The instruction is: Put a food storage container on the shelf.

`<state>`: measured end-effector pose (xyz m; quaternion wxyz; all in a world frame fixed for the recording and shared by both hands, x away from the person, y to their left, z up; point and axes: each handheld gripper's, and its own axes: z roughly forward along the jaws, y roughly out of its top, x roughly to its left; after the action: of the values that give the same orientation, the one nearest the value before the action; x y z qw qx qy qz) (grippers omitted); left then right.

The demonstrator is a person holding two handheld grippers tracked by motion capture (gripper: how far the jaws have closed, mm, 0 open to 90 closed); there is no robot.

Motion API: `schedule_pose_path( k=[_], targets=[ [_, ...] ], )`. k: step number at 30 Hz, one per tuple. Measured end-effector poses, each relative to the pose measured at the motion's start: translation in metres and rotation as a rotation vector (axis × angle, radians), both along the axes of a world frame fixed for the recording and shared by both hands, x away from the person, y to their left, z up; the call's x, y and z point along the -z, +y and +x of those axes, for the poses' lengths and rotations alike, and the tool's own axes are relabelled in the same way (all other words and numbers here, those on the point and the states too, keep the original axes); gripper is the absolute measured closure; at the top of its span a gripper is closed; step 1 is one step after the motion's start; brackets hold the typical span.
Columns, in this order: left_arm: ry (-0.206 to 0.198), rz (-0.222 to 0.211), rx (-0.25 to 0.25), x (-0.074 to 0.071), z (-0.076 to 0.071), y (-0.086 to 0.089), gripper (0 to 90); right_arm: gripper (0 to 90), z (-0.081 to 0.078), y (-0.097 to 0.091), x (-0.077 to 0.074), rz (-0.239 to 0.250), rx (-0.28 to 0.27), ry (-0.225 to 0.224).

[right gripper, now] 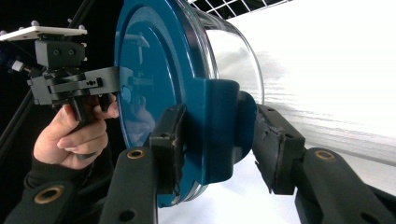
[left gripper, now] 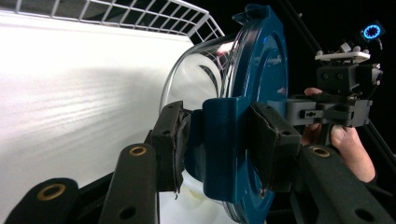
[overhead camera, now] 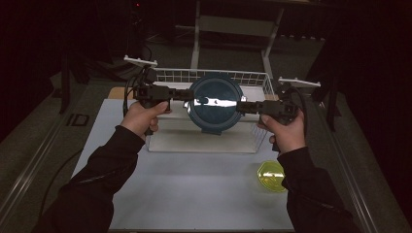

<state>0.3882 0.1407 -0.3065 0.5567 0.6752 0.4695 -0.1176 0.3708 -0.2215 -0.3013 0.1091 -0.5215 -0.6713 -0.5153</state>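
Over a white desk in a dark room, a person holds a round clear container with a dark blue lid in the air between two hand-held grippers, above a clear bin that sits before a white wire basket at the far edge. The container is raised clear of the desk, lid facing the high camera, glass body pointing down and away. It appears to be in mid-carry, lifted level by both hands; the next move calls for keeping the two grips matched and the lid level while the container is brought to wherever it is to be set, since a slip on either side would tip it. The left gripper comes in from the left and the right gripper from the right, each closed on a blue side clasp of the lid. In the left gripper view the jaws stand partly open, pads pressed on both faces of the left clasp; the right gripper view shows the same hold on the right clasp, one pad on the lid's face and the other behind the clasp. A small yellow-green dish lies on the desk near the right forearm, well apart from the container.
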Motion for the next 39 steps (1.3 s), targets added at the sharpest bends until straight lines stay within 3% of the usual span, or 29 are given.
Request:
schedule_pose_path(
  k=[10,15,20,25,31,36,39],
  targets=[
    [0.051,-0.009,-0.022,0.015,0.016,0.006,56.5,54.7,0.017,0.008,0.012,-0.024,0.018,0.022],
    [0.052,-0.017,-0.029,0.015,0.021,0.008,56.4,54.6,0.023,0.011,0.01,-0.018,0.022,0.033],
    [0.039,-0.01,-0.048,0.016,0.023,0.007,55.7,53.9,0.032,0.01,0.011,-0.011,0.017,0.064],
    [0.053,-0.004,-0.061,0.017,0.028,0.007,55.2,52.7,0.04,0.009,0.015,0.012,0.009,0.109],
    [0.077,-0.003,-0.078,0.025,0.037,0.009,56.9,48.8,0.048,0.012,0.018,0.005,0.013,0.134],
    [0.068,0.0,-0.076,0.024,0.038,0.008,60.3,49.7,0.05,0.014,0.014,-0.03,0.033,0.107],
    [0.022,0.005,-0.077,0.02,0.033,0.008,53.5,51.4,0.048,0.017,0.009,-0.07,0.04,0.072]
  ],
)
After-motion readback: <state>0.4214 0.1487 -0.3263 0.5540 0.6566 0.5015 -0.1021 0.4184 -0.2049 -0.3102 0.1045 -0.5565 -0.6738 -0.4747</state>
